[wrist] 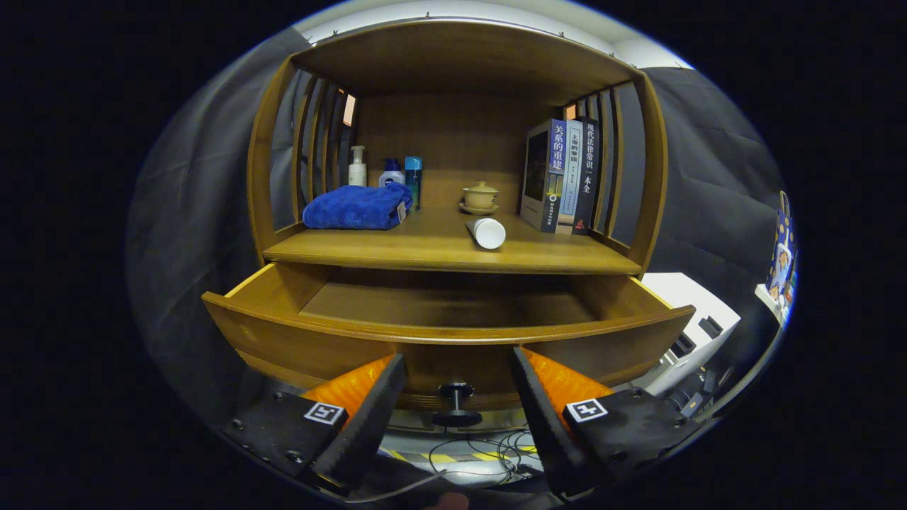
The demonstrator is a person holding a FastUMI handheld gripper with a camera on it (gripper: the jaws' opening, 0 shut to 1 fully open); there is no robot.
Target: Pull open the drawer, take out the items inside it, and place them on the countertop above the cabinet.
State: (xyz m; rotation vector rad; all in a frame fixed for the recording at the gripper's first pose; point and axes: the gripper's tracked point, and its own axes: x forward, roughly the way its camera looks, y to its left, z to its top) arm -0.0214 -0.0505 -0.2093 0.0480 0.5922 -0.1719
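Tube (486, 232) on countertop (439, 251) — towel (356, 207) left, books (563, 177) right

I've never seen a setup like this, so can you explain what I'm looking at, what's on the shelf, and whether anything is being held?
The camera rides on a hand-held gripper that a person carries; its two fingers are spread open, holding nothing. Between them is the knob of a pulled-open wooden drawer; what shows of its inside looks bare. On the countertop above lie a folded blue towel, three bottles behind it, a lidded cup on a saucer, a white tube on its side, and upright books.
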